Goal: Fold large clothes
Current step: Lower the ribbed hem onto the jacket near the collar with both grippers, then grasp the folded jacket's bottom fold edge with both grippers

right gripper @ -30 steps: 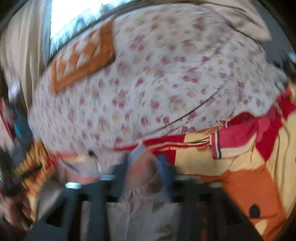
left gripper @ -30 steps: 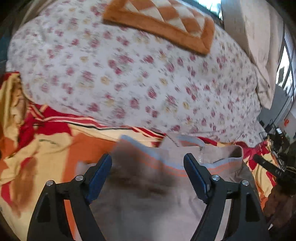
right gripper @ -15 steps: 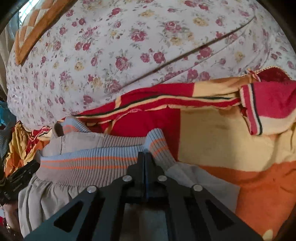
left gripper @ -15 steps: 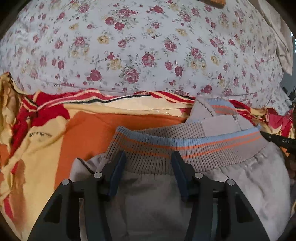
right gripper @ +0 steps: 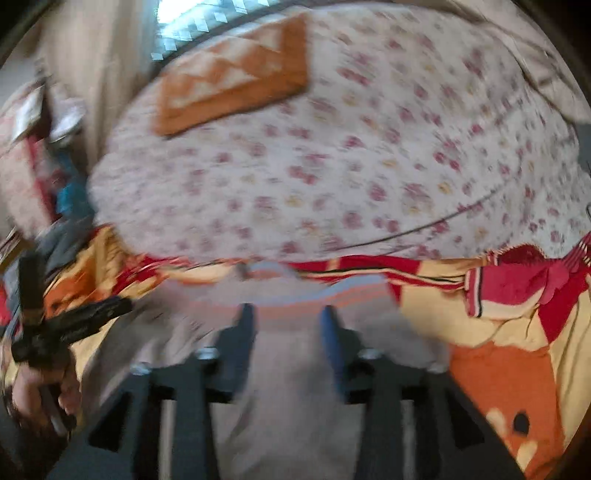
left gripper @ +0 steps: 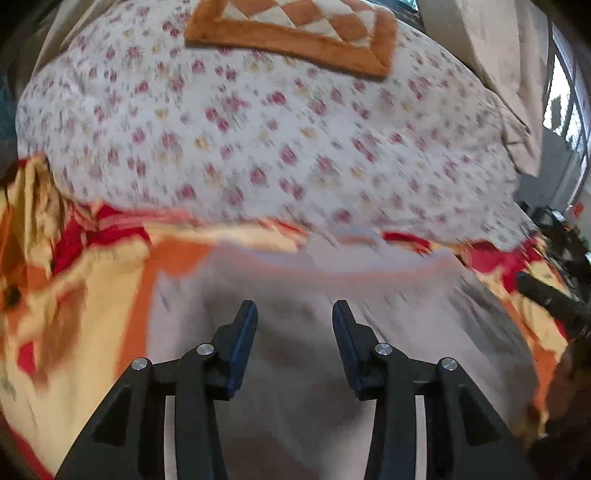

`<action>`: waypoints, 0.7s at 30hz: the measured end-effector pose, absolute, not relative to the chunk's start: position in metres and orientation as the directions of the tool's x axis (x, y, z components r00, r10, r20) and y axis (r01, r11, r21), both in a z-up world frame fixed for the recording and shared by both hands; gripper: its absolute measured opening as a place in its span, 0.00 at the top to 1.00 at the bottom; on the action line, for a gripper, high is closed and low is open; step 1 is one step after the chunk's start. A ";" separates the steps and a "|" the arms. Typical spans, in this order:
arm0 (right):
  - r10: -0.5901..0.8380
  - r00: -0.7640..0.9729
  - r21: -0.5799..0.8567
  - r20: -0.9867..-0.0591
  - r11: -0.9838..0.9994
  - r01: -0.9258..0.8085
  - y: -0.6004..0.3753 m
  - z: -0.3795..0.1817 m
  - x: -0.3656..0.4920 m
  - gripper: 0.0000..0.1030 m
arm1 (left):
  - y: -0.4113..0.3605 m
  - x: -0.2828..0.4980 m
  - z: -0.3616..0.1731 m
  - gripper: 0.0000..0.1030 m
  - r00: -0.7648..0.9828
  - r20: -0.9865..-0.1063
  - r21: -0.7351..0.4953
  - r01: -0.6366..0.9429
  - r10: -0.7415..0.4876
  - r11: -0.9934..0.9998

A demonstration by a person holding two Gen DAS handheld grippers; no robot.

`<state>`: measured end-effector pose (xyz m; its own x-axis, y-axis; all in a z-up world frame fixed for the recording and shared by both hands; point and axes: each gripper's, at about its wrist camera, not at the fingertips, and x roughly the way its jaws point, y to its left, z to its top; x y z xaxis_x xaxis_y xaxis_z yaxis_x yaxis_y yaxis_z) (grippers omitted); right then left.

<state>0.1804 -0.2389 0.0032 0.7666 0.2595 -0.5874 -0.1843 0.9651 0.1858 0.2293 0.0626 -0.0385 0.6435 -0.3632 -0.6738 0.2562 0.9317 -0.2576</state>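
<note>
Both claws free above the grey garment (left gripper: 295,369)

I hold left gripper (left gripper: 294,317) and right gripper (right gripper: 286,321) apart, gripping nothing; garment lies flat on blanket (left gripper: 92,295), ready for regrasp.

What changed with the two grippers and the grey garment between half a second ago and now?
The right gripper, then shut on the striped waistband, has opened and let it go. The left gripper stayed open, its fingers somewhat wider. Both have pulled up and back, so the grey garment looks smaller and the orange checked cushion is in view. The garment still lies on the red-and-yellow blanket.
</note>
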 end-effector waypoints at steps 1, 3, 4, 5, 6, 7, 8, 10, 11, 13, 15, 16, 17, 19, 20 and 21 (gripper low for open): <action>0.242 0.761 0.166 -0.602 0.970 -0.177 -0.235 -0.001 0.172 0.53 | 0.058 0.219 -0.047 0.70 0.614 -0.693 -0.274 0.259 -0.377 0.926; 0.204 0.702 0.132 -0.683 0.979 -0.155 -0.226 -0.020 0.167 0.53 | 0.044 0.209 -0.070 0.70 0.579 -0.753 -0.202 0.249 -0.313 0.947; 0.168 0.668 0.108 -0.725 0.986 -0.131 -0.227 -0.030 0.168 0.51 | 0.033 0.208 -0.083 0.71 0.568 -0.781 -0.123 0.272 -0.262 0.955; 0.116 0.621 0.074 -0.775 0.993 -0.093 -0.230 -0.044 0.173 0.49 | 0.025 0.206 -0.084 0.70 0.594 -0.770 -0.064 0.291 -0.233 0.955; 0.079 0.550 0.051 -0.831 0.996 -0.067 -0.233 -0.062 0.180 0.47 | 0.021 0.204 -0.082 0.70 0.613 -0.761 -0.032 0.291 -0.212 0.956; 0.083 0.526 0.062 -0.847 0.996 -0.057 -0.238 -0.068 0.182 0.50 | 0.020 0.204 -0.078 0.70 0.607 -0.765 -0.046 0.282 -0.215 0.958; 0.085 0.542 0.068 -0.836 0.996 -0.051 -0.239 -0.063 0.180 0.51 | 0.023 0.201 -0.074 0.70 0.602 -0.764 -0.078 0.273 -0.233 0.959; 0.078 0.612 0.077 -0.787 0.997 -0.027 -0.243 -0.041 0.164 0.52 | 0.033 0.191 -0.063 0.70 0.603 -0.751 -0.151 0.239 -0.268 0.959; 0.077 0.663 0.081 -0.745 0.996 -0.025 -0.244 -0.029 0.152 0.52 | 0.039 0.185 -0.057 0.70 0.608 -0.743 -0.179 0.219 -0.278 0.959; 0.121 0.746 0.097 -0.655 0.992 -0.076 -0.240 -0.006 0.131 0.52 | 0.048 0.173 -0.044 0.70 0.628 -0.722 -0.221 0.186 -0.289 0.957; 0.168 0.785 0.106 -0.596 0.986 -0.130 -0.230 0.006 0.111 0.50 | 0.056 0.163 -0.038 0.70 0.642 -0.719 -0.235 0.134 -0.265 0.963; 0.188 0.787 0.102 -0.588 0.982 -0.159 -0.221 0.008 0.102 0.46 | 0.060 0.158 -0.041 0.70 0.637 -0.731 -0.242 0.092 -0.244 0.966; 0.204 0.775 0.097 -0.598 0.978 -0.183 -0.212 0.005 0.099 0.45 | 0.062 0.157 -0.045 0.70 0.624 -0.744 -0.253 0.068 -0.239 0.965; 0.219 0.726 0.087 -0.652 0.973 -0.215 -0.199 -0.010 0.101 0.44 | 0.064 0.161 -0.065 0.70 0.564 -0.798 -0.250 0.006 -0.210 0.968; 0.200 0.677 0.064 -0.708 0.973 -0.221 -0.191 -0.024 0.105 0.44 | 0.061 0.166 -0.079 0.69 0.524 -0.830 -0.228 -0.007 -0.190 0.974; 0.180 0.639 0.048 -0.748 0.975 -0.218 -0.188 -0.034 0.108 0.44 | 0.058 0.168 -0.084 0.68 0.527 -0.830 -0.216 0.000 -0.183 0.976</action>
<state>0.1085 -0.1875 -0.0344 0.6394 0.1796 -0.7476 -0.2176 0.9749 0.0481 0.1678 0.0582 -0.0839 0.5271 -0.1834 -0.8298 -0.0003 0.9764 -0.2159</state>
